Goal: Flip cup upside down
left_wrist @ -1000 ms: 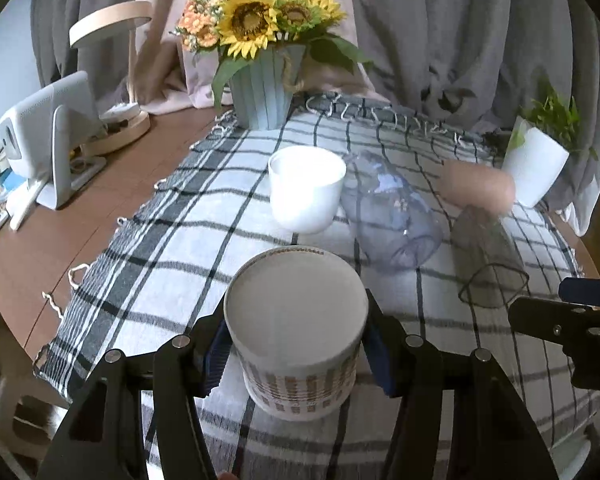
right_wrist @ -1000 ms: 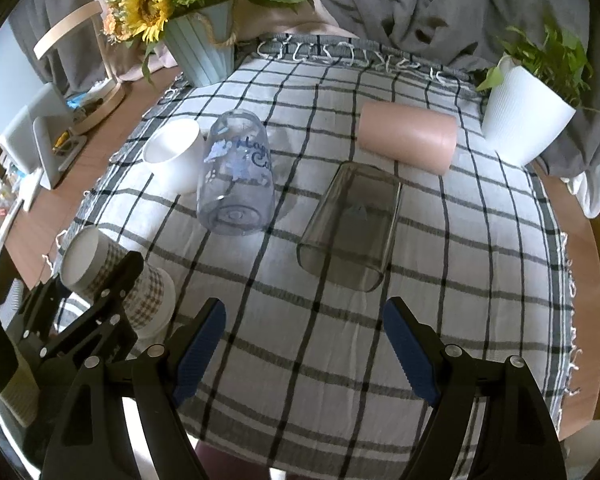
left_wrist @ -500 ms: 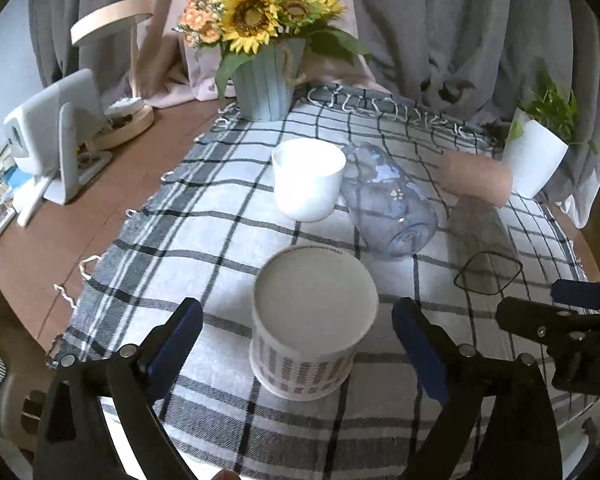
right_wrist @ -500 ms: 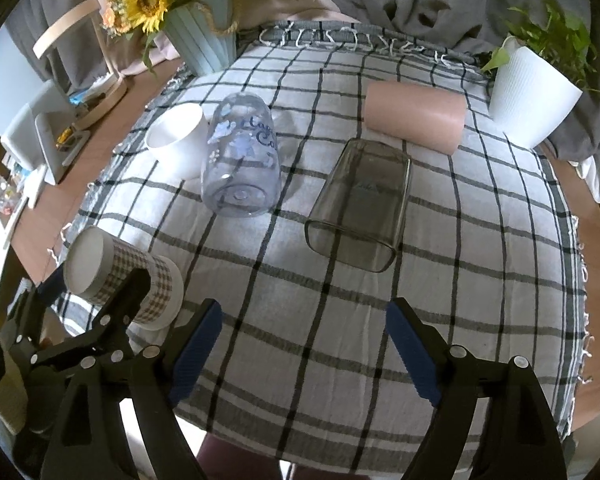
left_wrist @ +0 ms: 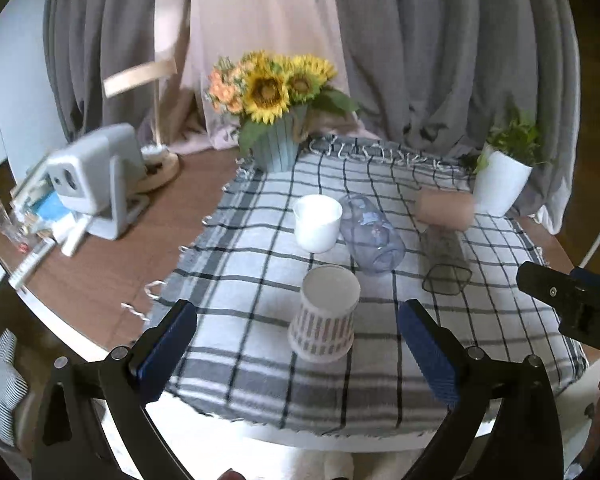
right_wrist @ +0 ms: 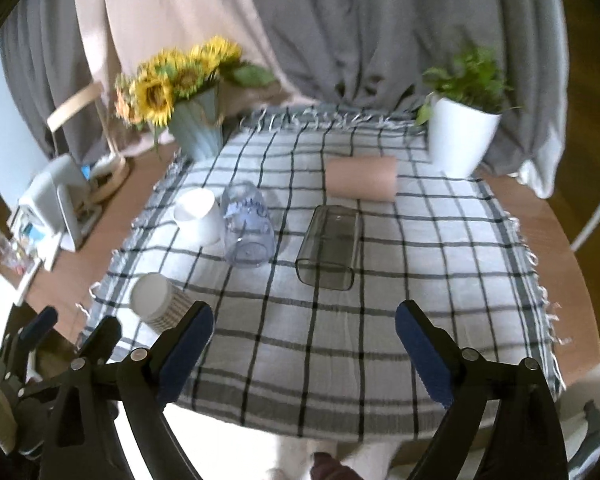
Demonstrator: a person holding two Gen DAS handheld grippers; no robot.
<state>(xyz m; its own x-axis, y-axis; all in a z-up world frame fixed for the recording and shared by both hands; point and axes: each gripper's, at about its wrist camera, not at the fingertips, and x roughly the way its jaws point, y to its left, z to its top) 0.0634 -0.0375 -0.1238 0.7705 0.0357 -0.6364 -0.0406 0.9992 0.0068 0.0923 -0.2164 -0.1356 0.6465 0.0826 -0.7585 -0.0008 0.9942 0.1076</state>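
Observation:
A checked paper cup [left_wrist: 326, 316] stands upside down on the plaid cloth [left_wrist: 260, 276], base up; it also shows in the right wrist view [right_wrist: 158, 300]. My left gripper [left_wrist: 298, 354] is open and empty, drawn back from the cup near the table's front edge. My right gripper [right_wrist: 304, 356] is open and empty over the cloth's front edge. A white cup [left_wrist: 317, 222] stands upright. A clear printed cup [left_wrist: 372, 234], a smoky square glass [right_wrist: 330, 248] and a pink cup [right_wrist: 362, 179] lie on their sides.
A sunflower vase [left_wrist: 276, 148] stands at the back left of the cloth, a white plant pot [right_wrist: 460, 140] at the back right. A grey device [left_wrist: 96, 184] and a wooden lamp [left_wrist: 156, 120] stand on the bare wood left.
My left gripper has opened, let go of the checked cup and pulled back and up. The cup stays standing upside down. My right gripper has also drawn back from the table.

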